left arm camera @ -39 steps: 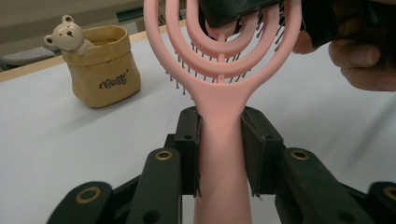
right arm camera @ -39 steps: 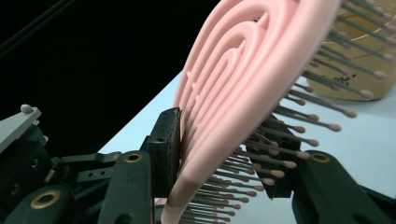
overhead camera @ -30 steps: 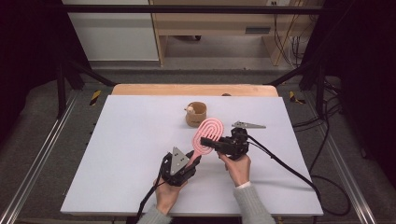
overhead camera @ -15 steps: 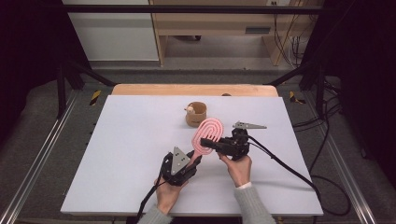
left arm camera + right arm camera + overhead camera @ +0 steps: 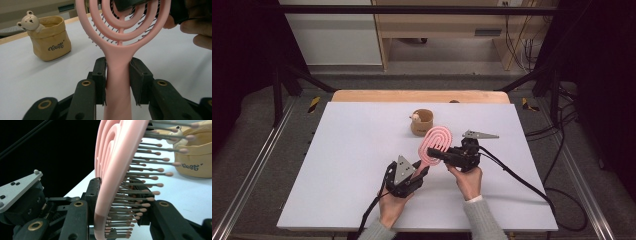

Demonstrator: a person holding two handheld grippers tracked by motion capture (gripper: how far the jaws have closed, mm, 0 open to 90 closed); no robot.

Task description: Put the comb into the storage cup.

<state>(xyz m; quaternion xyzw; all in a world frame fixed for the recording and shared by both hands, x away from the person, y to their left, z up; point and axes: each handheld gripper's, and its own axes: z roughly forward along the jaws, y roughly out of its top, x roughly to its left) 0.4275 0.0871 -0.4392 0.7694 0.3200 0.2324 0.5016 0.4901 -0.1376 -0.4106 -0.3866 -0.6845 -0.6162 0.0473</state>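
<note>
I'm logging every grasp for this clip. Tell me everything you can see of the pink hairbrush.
The pink hairbrush looks like smooth plastic: a straight handle and an open oval head of concentric loops, with thin bristles tipped by small balls. It is held above the white table. The left gripper clamps its handle; the right gripper closes across the head's edge and bristles.

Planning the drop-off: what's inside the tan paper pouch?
A small bear figure peeks over the rim of the tan paper pouch; the pouch's walls hide anything deeper inside.

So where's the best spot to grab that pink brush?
Probably the handle, squeezed across its narrow sides, as the left gripper does: the brush is solid and straight there. The head is open rings with bristles on one face, a poorer hold.
</note>
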